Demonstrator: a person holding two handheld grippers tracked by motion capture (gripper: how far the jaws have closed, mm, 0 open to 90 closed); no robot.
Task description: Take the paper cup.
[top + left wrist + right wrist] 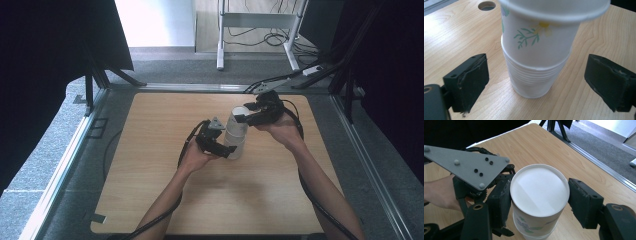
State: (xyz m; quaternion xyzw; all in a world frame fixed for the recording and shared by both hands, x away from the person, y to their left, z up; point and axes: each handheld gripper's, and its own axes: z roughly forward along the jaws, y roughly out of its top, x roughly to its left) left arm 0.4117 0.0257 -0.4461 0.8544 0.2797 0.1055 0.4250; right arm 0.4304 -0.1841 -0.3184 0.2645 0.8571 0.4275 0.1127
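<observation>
Cups [235, 137], a nested white stack, stand upright on the table [150, 175] just right of centre in the high view, and we have a gripper on either side of them. The top cup [539, 192] sits partly raised out of the rest; in the left gripper view its green leaf print fills the upper middle of the frame, above the ribbed rims of the cups below.

Our left gripper [223, 148] comes in low from the left of the stack. In its own view the jaws stand wide apart at lower left and lower right, clear of the cups' base on both sides, so it is open.

Our right gripper [242, 113] reaches the stack's top from the upper right in the high view. In its own view the jaws bracket the top cup just under its rim, the left pad [499, 202] against the wall, the right one at the rim's edge; we cannot tell whether they are clamped on it. The left gripper's grey plate [466, 166] shows at upper left there.
</observation>
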